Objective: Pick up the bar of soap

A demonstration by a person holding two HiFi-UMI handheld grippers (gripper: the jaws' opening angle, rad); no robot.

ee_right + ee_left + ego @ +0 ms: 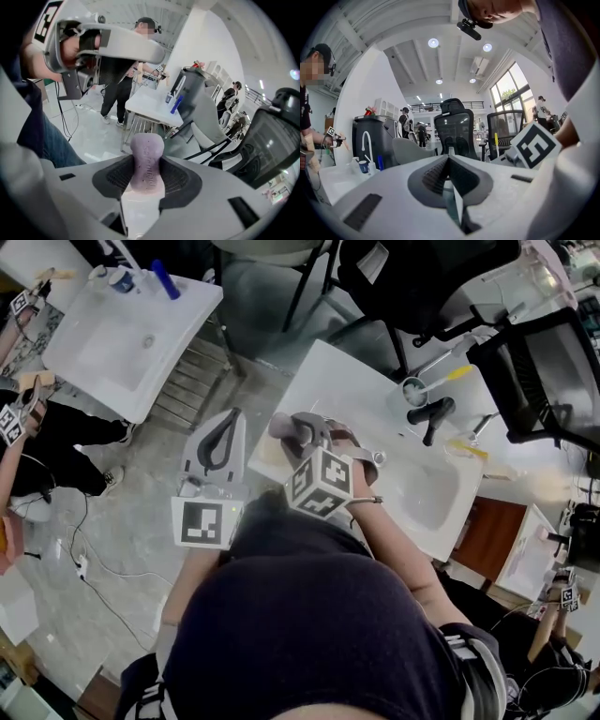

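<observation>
A mauve bar of soap (pixel 147 161) stands on end between the ribbed pads of my right gripper (pixel 148 164), which is shut on it. Seen from the head view, the soap (pixel 281 425) sticks out of the right gripper (pixel 294 430) over the near left corner of the white sink counter (pixel 337 381), lifted off it. My left gripper (pixel 228 423) hovers to the left, beyond the counter's edge and over the floor. Its jaws meet with nothing between them (pixel 449 158). The left gripper (pixel 108 40) also shows high up in the right gripper view.
The counter has a basin (pixel 427 488), a black tap (pixel 429 414) and a cup with a yellow toothbrush (pixel 417 389). A second white sink unit (pixel 122 343) stands at upper left, with a metal rack (pixel 192 381) between. Black office chairs (pixel 412 287) stand behind; people stand at left.
</observation>
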